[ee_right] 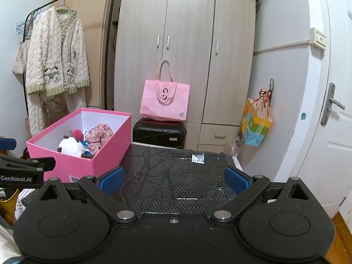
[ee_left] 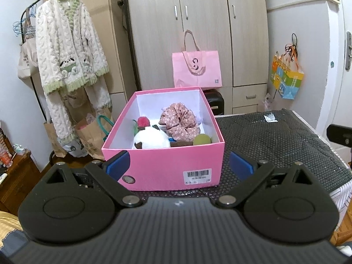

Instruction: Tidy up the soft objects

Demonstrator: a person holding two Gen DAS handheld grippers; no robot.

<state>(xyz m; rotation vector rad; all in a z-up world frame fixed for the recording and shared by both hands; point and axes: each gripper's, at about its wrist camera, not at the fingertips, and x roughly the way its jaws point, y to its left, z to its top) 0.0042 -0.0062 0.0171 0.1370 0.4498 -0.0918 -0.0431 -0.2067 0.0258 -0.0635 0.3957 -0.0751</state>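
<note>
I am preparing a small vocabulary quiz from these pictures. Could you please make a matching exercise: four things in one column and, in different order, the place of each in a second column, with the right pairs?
Things:
1. white plush toy
2. pink paper bag
3. fluffy robe
4. colourful gift bag

Places:
A. hanging on the clothes rack
B. inside the pink box
C. hanging on the wall beside the door
D. standing on the black suitcase

Pairs: 1-B, 2-D, 3-A, 4-C
</note>
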